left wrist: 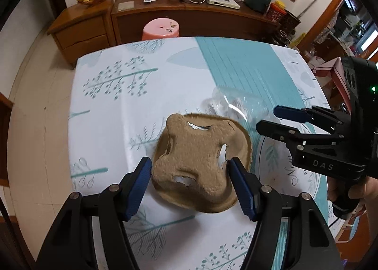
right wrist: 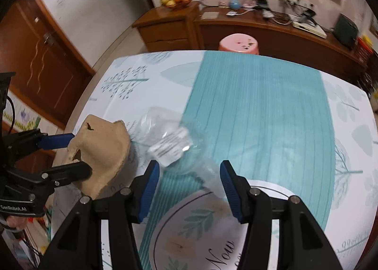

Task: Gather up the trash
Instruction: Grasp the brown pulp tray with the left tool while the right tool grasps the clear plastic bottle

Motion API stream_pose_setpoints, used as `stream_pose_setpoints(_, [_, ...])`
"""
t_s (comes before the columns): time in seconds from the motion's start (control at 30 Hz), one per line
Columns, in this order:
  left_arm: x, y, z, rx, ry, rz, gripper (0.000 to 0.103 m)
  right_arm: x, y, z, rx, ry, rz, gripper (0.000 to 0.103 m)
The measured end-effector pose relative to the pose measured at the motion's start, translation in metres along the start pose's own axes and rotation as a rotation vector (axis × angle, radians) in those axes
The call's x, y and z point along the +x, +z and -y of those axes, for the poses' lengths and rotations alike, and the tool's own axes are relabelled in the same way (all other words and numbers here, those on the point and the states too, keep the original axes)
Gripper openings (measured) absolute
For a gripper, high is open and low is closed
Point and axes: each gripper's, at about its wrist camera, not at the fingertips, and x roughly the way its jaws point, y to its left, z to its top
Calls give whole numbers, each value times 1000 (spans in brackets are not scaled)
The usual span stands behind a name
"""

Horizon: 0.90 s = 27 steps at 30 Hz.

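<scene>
The left hand-held gripper [left wrist: 190,170] pinches a brown paper-pulp cup tray [left wrist: 200,163], one blue pad on each side of it. In the right wrist view the tray looks tipped up, with its far edge off the worktop [right wrist: 259,104], so I think it is being lifted. The right hand-held gripper [right wrist: 189,185] is spread, with nothing pressed between its pads. It hangs over a crumpled clear plastic wrapper [right wrist: 174,142] with a white label, which lies on the worktop at about 11 o'clock from its tips. In the left wrist view the wrapper sits just past the tray, at 1 o'clock.

The step in hand looks like picking up two bits of trash, one for each hand. Next, the right one needs to go down around the wrapper and squeeze softly, since thin plastic can slip out. No bin shows in either view, so where the trash goes I cannot tell.
</scene>
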Motion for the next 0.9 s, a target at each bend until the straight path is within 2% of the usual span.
stream_pose_setpoints(0.17, [0,-5,-3,-8,7,-11,66,7,5,-10,-50,19,-18,54])
stream_pose_setpoints(0.33, [6,-8,-5,-15,22,-32,66,16,7,-21,-130,-59,-33,54])
stream_pose_setpoints(0.47, [11,-10,-7,-16,26,-44,65,26,8,-23,-138,-105,-41,54])
stream_pose_setpoints(0.7, [8,-20,0,-8,18,-44,64,29,4,-18,-62,-104,-26,45])
stream_pose_setpoints(0.9, [-11,-43,27,25,10,-27,64,7,-31,-4,100,-30,-23,42])
